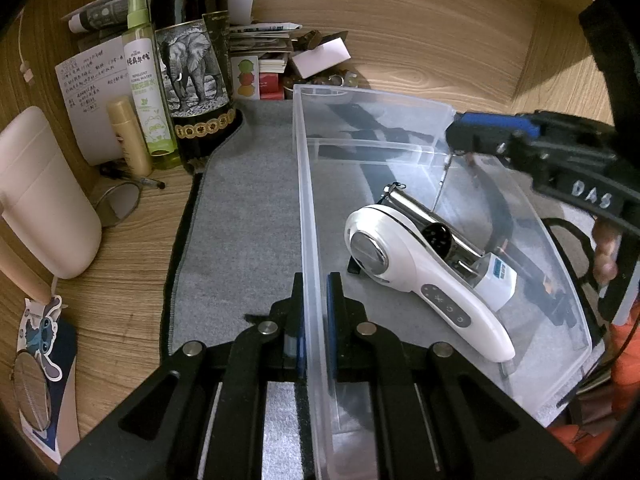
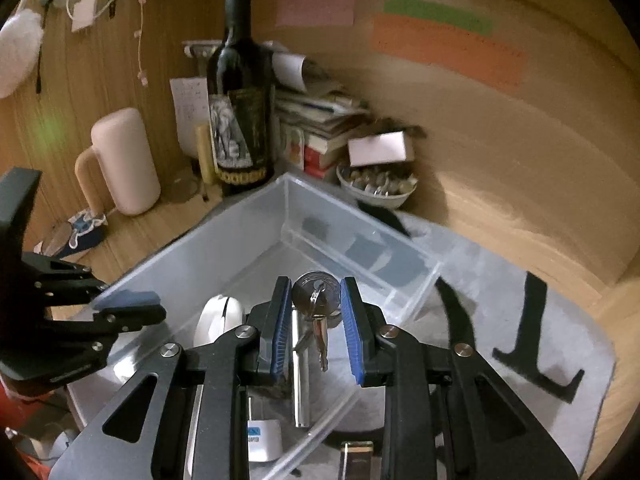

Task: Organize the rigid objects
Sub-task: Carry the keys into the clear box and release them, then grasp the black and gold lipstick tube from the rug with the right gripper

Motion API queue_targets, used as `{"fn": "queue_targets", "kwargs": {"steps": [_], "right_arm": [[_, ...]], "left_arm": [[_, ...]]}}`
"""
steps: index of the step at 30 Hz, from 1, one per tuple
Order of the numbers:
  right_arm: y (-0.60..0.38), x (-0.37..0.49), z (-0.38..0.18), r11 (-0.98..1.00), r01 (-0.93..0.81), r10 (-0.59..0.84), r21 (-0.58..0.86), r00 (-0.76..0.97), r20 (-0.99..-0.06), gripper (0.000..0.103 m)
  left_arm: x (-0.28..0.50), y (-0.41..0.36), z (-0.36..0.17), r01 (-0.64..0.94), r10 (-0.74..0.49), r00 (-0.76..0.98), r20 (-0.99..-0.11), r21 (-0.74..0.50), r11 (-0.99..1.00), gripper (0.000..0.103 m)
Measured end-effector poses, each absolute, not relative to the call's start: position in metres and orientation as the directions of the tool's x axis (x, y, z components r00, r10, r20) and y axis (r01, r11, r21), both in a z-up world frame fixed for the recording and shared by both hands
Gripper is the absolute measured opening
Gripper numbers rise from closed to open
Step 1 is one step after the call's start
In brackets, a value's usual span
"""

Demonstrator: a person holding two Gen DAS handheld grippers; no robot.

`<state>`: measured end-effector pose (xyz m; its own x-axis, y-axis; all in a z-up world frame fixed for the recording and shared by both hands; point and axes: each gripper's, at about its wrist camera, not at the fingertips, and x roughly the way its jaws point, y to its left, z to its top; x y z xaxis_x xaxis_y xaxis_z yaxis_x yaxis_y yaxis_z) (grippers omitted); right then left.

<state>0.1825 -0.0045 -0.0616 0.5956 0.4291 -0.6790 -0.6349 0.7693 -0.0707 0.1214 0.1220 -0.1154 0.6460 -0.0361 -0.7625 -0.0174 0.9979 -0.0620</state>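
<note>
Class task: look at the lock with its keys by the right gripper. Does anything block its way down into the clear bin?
Nothing visible does. The lock hangs between the right gripper fingers, already above the open clear bin, whose floor just ahead looks bare.

Wooden desk (image 1: 132,280) carries grey mat (image 1: 248,208), bottle (image 1: 192,60).

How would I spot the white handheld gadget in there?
Find the clear plastic bin on the grey mat. The white gadget lies on its floor beside a metal lock. It alone has a round silver head and buttons down its handle.
</note>
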Motion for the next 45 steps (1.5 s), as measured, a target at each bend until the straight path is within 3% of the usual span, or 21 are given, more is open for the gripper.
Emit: {"fn": "queue_targets", "kwargs": {"steps": [18, 21, 23, 28, 30, 32, 40, 45], "right_arm": [[0.007, 0.188, -0.082, 0.741, -0.668, 0.397, -0.064, 0.514, -0.761, 0.024], [0.005, 0.186, -0.078, 0.744, -0.665, 0.401, -0.062, 0.519, -0.755, 0.034], [0.001, 0.184, -0.074, 0.748, -0.66, 0.402, -0.063, 0.528, -0.748, 0.05], [-0.008, 0.176, -0.06, 0.759, -0.645, 0.4, -0.091, 0.571, -0.717, 0.054], [-0.013, 0.173, -0.055, 0.768, -0.634, 0.397, -0.096, 0.588, -0.705, 0.058], [-0.019, 0.17, -0.049, 0.778, -0.619, 0.394, -0.103, 0.61, -0.687, 0.069], [-0.051, 0.154, -0.028, 0.827, -0.545, 0.356, -0.138, 0.697, -0.623, 0.078], [-0.077, 0.148, -0.025, 0.861, -0.489, 0.309, -0.144, 0.725, -0.615, 0.079]], "left_arm": [[0.121, 0.122, -0.115, -0.017, -0.038, 0.647, -0.762, -0.064, 0.998, 0.006], [0.121, 0.122, -0.115, -0.017, -0.038, 0.646, -0.762, -0.064, 0.998, 0.006], [0.121, 0.122, -0.115, -0.016, -0.037, 0.646, -0.762, -0.063, 0.998, 0.006], [0.121, 0.122, -0.116, -0.015, -0.037, 0.646, -0.762, -0.061, 0.998, 0.006], [0.121, 0.122, -0.116, -0.015, -0.037, 0.647, -0.762, -0.062, 0.998, 0.006], [0.121, 0.122, -0.116, -0.015, -0.037, 0.647, -0.762, -0.061, 0.998, 0.006], [0.121, 0.122, -0.116, -0.014, -0.038, 0.647, -0.762, -0.062, 0.998, 0.006], [0.121, 0.122, -0.116, -0.014, -0.038, 0.647, -0.762, -0.061, 0.998, 0.006]]}}
